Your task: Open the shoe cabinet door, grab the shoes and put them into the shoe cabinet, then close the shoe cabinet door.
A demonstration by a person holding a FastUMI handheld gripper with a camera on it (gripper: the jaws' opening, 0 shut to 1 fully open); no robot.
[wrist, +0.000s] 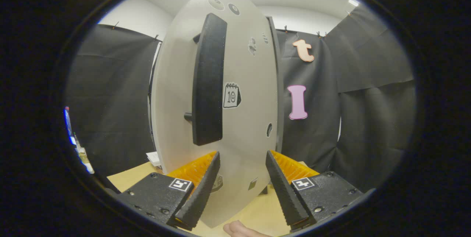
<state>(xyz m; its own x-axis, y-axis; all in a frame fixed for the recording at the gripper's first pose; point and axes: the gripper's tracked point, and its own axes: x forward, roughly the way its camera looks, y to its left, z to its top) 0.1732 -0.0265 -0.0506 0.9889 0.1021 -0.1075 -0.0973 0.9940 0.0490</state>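
Gripper (243, 156) fingers apart, empty, before the seemingly closed shoe cabinet door (243, 82), contents hidden.

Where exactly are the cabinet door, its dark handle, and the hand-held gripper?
cabinet door (250, 119): gripper view, bare pale panel.
handle (208, 82): gripper view, middle of the dark vertical bar.
hand-held gripper (243, 154): gripper view, midway between its open fingertips.

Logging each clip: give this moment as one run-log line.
stage: at cabinet door | tongs: open, holding nothing | handle: ahead, ungrasped | door: appears shut
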